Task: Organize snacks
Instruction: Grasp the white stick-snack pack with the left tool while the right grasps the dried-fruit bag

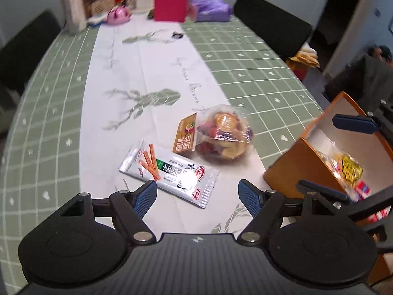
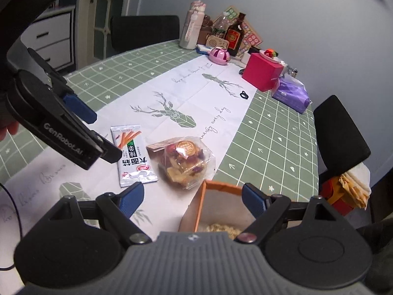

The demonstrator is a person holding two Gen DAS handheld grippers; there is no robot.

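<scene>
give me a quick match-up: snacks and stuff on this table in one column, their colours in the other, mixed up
Things:
1. flat snack packet
2. box holding snacks
3. cube box at the far end
4. soft pack beside the cube box

Colours:
a. purple
b. orange-brown
c. silver-white
d. pink-red

Pairs: 1-c, 2-b, 3-d, 4-a

Beside the matt orange cardboard box, the silver foil snack stick packet shone glossy and the dried fruit bag was crinkled clear plastic; my counter wore smooth matt cloth.
</scene>
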